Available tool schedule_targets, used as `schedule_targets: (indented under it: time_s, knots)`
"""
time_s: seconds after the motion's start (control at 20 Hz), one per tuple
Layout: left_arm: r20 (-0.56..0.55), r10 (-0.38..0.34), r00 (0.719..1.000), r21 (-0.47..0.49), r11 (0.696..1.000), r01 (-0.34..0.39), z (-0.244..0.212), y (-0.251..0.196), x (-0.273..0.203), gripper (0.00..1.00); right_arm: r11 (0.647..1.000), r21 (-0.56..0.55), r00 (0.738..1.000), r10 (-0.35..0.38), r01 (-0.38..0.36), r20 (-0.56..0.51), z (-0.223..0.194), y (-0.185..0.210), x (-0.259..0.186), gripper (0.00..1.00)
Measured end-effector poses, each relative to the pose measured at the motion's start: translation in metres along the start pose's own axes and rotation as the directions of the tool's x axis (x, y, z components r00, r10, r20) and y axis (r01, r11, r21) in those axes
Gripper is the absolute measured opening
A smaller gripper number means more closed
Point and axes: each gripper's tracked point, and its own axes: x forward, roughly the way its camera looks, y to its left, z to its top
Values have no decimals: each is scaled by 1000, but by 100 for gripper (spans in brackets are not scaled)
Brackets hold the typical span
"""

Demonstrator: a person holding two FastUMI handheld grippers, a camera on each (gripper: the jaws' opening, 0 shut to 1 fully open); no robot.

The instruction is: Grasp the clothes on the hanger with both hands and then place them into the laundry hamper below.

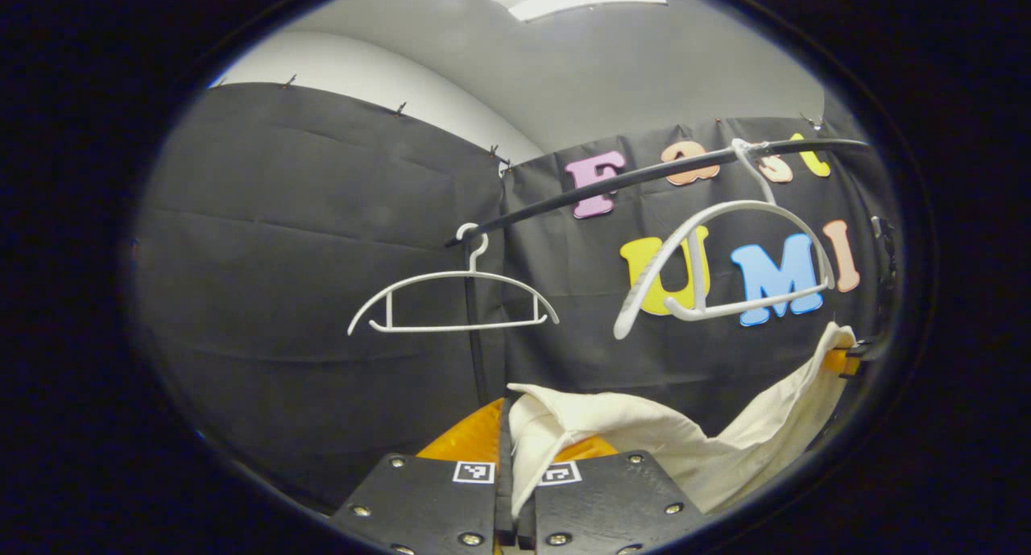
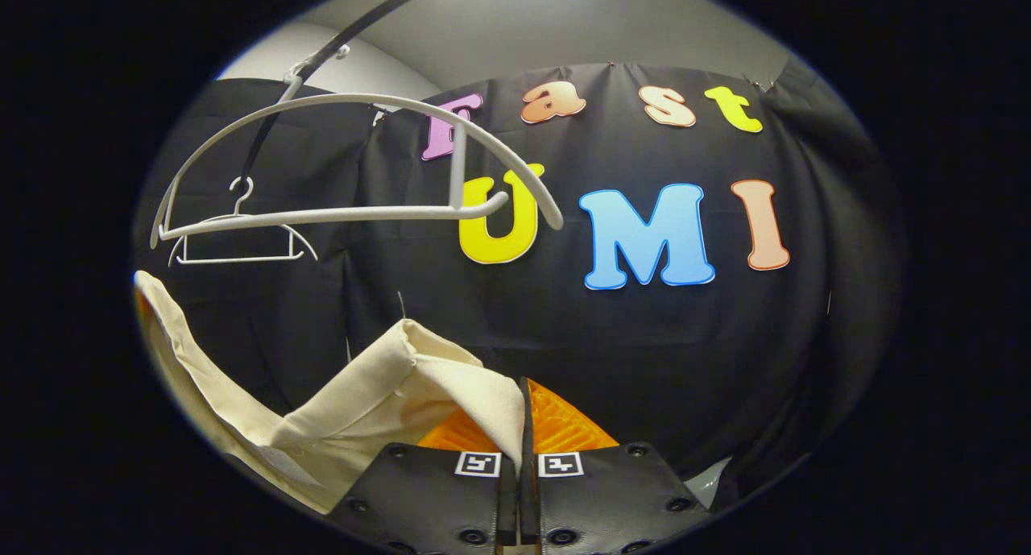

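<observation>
In the left gripper view, the left hand-held gripper [image 1: 514,490] sits at 6 o'clock with its two fingers drawn nearly together, pinching a fold of the cream cloth [image 1: 644,438] between them. From the pinch the cloth runs out toward 4 o'clock, sagging in the middle and rising again to the far edge, where the other hand-held gripper has its end. Above it, at 2 o'clock, a white hanger [image 1: 725,265] swings tilted and bare on the dark rail [image 1: 644,176]. A second white hanger [image 1: 455,301] hangs level at 10 o'clock, near the rail's end, also bare.

In the right gripper view, the right hand-held gripper [image 2: 519,474] at 6 o'clock is likewise closed down on a corner of the cloth [image 2: 387,394], both fingers pressing it. The cloth stretches off toward 9 o'clock in a drooping band. The near hanger [image 2: 338,160] hangs at 10 o'clock, with the farther hanger [image 2: 238,241] small behind it.
</observation>
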Motion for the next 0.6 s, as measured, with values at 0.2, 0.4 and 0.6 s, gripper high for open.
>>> schedule_targets:
  time_s: [0.2, 0.4, 0.6]
  knots:
    - [-31, -74, 997, -17, 997, 74, -15, -9, -31, 4, 999, 3, 999, 50, -50, -23, -11, 38, -41, 3]
    - [-44, -147, 988, -44, 988, 145, -18, -23, -57, 4, 995, -18, 994, 102, -102, -35, -17, 77, -80, 3]
    - [-41, -215, 976, -82, 974, 211, -19, -28, -88, 4, 985, -4, 985, 171, -171, -36, -17, 118, -119, 3]
